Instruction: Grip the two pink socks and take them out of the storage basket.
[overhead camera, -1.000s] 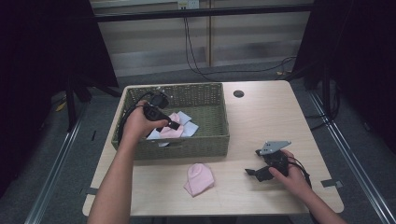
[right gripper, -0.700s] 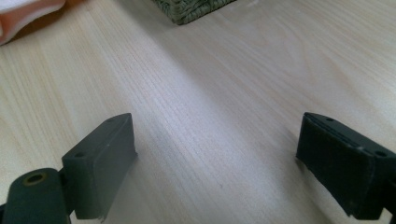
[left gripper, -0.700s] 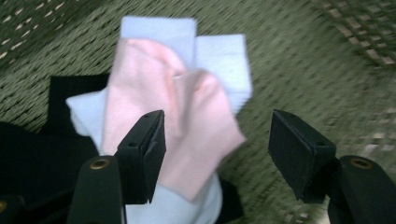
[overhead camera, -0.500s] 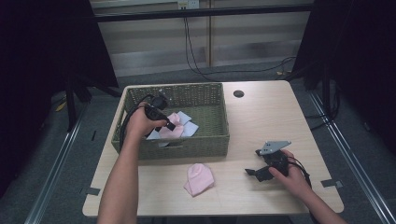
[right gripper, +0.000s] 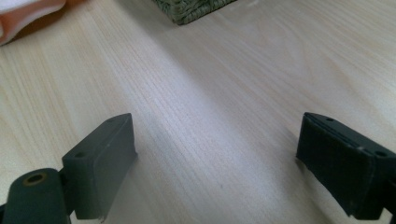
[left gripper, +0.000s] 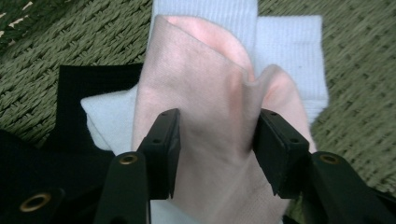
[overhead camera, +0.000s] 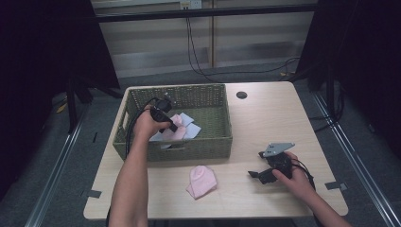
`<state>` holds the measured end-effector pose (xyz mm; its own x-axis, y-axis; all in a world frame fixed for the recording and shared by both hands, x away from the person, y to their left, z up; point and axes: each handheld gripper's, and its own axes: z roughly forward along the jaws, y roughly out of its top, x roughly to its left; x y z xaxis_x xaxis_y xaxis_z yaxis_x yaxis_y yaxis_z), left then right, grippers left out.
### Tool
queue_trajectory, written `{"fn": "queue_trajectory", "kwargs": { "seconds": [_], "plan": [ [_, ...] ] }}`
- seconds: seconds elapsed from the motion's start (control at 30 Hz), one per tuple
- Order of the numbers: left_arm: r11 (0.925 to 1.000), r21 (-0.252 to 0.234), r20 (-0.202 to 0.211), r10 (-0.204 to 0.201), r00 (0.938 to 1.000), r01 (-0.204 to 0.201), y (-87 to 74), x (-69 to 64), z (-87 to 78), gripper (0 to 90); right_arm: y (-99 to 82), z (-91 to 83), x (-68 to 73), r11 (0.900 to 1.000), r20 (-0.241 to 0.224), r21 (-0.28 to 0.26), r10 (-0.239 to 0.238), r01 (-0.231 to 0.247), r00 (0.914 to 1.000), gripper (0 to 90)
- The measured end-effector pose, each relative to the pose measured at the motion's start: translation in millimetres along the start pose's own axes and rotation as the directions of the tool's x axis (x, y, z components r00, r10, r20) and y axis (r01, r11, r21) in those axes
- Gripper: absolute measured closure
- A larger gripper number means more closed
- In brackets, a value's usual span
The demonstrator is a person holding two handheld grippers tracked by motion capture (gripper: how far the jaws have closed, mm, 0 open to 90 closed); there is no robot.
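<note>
In the left gripper view my left gripper (left gripper: 217, 135) has been closing its jaws on a pale pink sock (left gripper: 205, 88). The cloth is bunched into a fold between both pads. That sock lies over white socks (left gripper: 289, 51) and a black cloth (left gripper: 88, 88) on the basket's woven floor. From above, the left gripper (overhead camera: 172, 126) reaches down into the green wicker basket (overhead camera: 189, 147). A second pink sock (overhead camera: 202, 181) lies on the table in front of the basket. My right gripper (overhead camera: 255, 176) rests on the table at the right, open, with bare wood between its jaws (right gripper: 217, 158).
The light wooden table (overhead camera: 265, 118) has a round cable hole (overhead camera: 241, 95) behind the basket's right corner. The right gripper view catches the basket's corner (right gripper: 196, 9) and an edge of the loose pink sock (right gripper: 23, 18). Dark floor and rails surround the table.
My left hand has sunk a little deeper into the basket, onto the pink sock. The right hand and the sock on the table have stayed put.
</note>
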<state>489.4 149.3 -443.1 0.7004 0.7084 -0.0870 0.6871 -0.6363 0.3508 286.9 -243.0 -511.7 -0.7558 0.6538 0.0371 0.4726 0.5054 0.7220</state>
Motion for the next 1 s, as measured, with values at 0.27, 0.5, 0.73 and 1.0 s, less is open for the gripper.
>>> {"fn": "queue_trajectory", "kwargs": {
  "seconds": [0.27, 0.5, 0.73, 1.0],
  "plan": [
    [0.9987, 0.049, -0.019, -0.011, 0.9998, 0.012, 3.3, -3.4, 1.9, 78.8, 0.0, 0.0, 0.1, 1.0, -0.001, 0.0, -0.001, 0.001, 1.0, 10.7],
    [0.9987, 0.011, 0.022, -0.05, 0.9985, 0.049, 1.6, -4.6, -30.0, 80.7, 0.0, 0.0, 0.1, 1.0, -0.002, 0.0, -0.001, 0.001, 1.0, 10.7],
    [0.9983, -0.015, 0.05, -0.056, 0.9971, 0.057, 6.4, -10.6, -60.1, 80.7, 0.0, 0.1, 0.0, 1.0, -0.001, -0.001, -0.004, 0.004, 1.0, 10.7],
    [0.9984, -0.04, 0.096, -0.037, 0.9947, 0.041, 15.2, -28.0, -90.0, 80.7, 0.0, 0.1, -0.1, 1.0, -0.001, -0.001, -0.006, 0.006, 1.0, 10.7]
  ]
}}
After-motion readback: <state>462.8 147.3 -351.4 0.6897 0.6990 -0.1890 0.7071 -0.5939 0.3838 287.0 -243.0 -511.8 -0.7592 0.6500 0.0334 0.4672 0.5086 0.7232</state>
